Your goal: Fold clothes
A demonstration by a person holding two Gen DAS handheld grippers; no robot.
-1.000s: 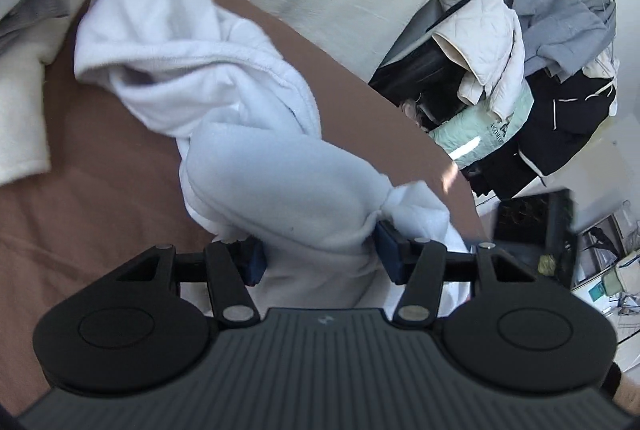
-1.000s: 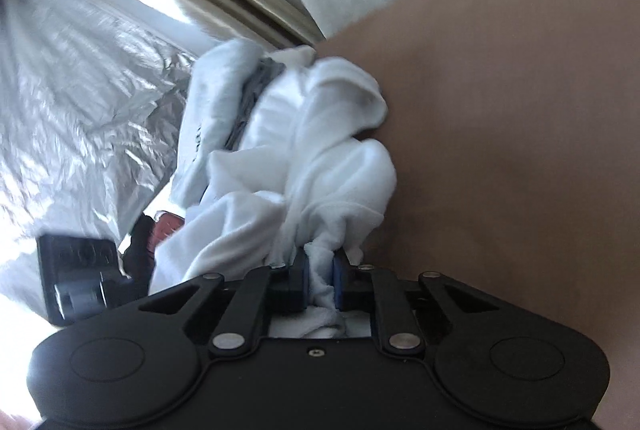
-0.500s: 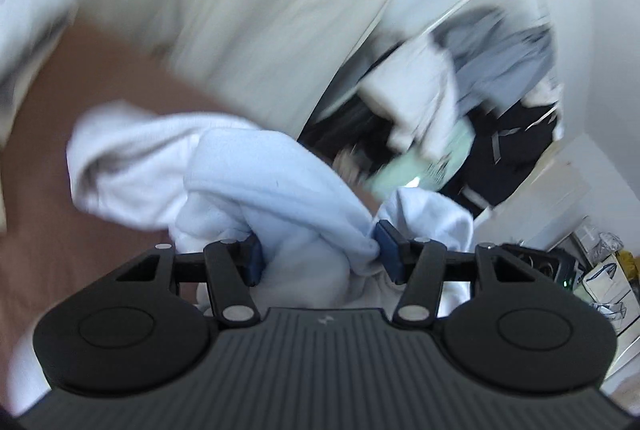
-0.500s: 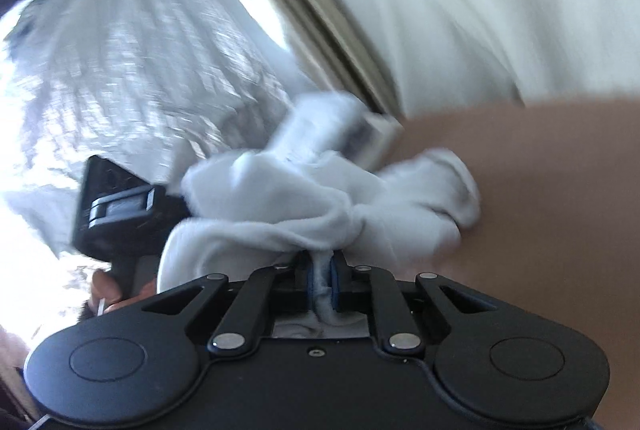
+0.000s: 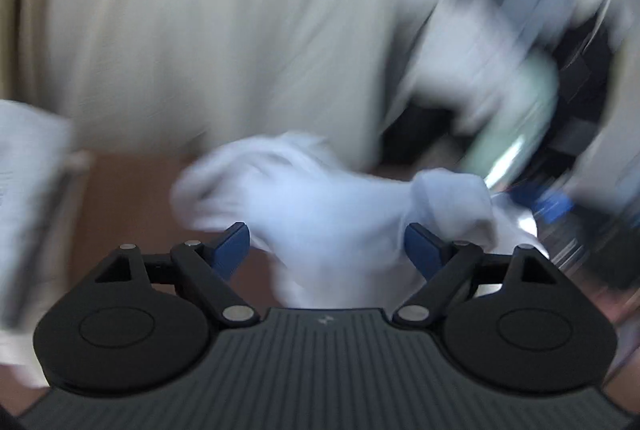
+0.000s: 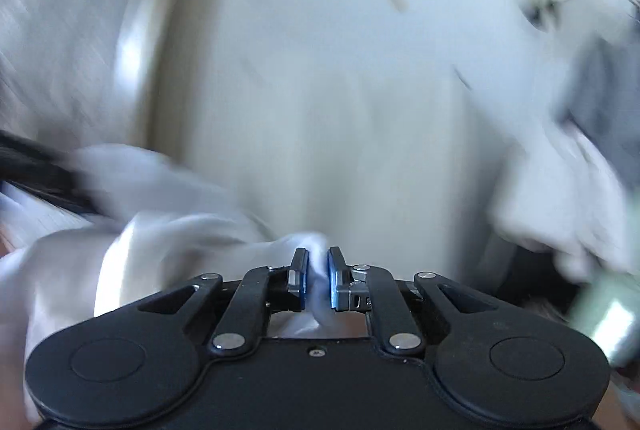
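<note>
Garment (image 5: 332, 214) bunched, unfolded: pinched in right tongs (image 6: 318, 280), slung between spread left tongs (image 5: 326, 250); folding mostly ahead, judging by creases.

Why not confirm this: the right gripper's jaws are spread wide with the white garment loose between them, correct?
Wrong. In the right wrist view the right gripper has its jaws closed tight, pinching the white garment rather than spread wide.

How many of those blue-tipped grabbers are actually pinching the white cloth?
1. The right gripper is clamped on the white garment. The left gripper is spread wide; cloth only lies between its fingers.
</note>
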